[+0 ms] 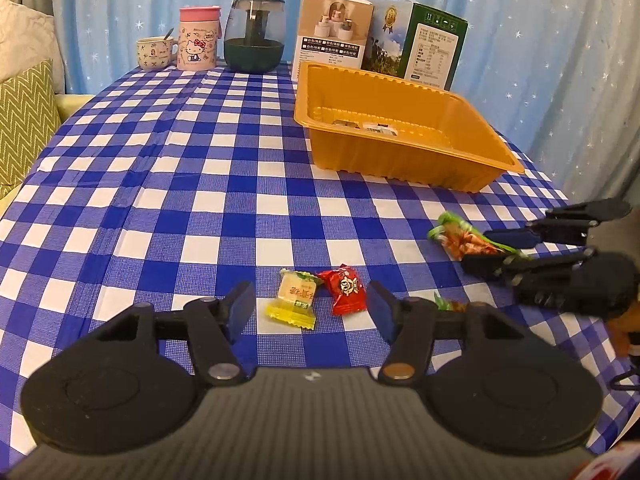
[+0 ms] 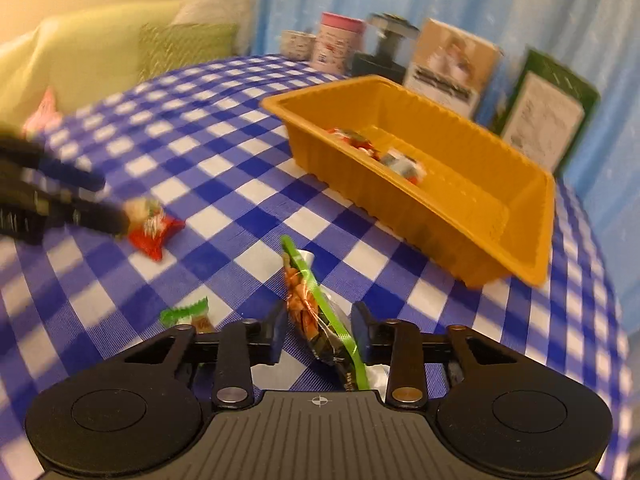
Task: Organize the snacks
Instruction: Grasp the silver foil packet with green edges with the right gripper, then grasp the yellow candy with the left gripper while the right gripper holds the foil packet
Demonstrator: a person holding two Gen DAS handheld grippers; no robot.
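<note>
A yellow candy (image 1: 294, 300) and a red candy (image 1: 347, 290) lie on the blue checked cloth, side by side between the fingers of my open left gripper (image 1: 310, 308). To their right, my right gripper (image 1: 486, 250) is shut on a green and orange snack packet (image 1: 460, 240). In the right wrist view that packet (image 2: 308, 308) stands on edge between the pads of the right gripper (image 2: 320, 324). A small green candy (image 2: 192, 314) lies just left of it. The orange tray (image 1: 400, 92) stands behind and holds a few wrapped snacks (image 2: 372, 148). The left gripper (image 2: 112, 200) shows blurred beside the red candy (image 2: 154, 232).
Along the table's back edge stand a patterned mug (image 1: 156, 53), a pink cartoon tumbler (image 1: 198, 40), a dark glass jar (image 1: 254, 36) and two cartons (image 1: 334, 32) (image 1: 420, 40). A sofa with cushions (image 1: 24, 120) sits left of the table. Blue curtains hang behind.
</note>
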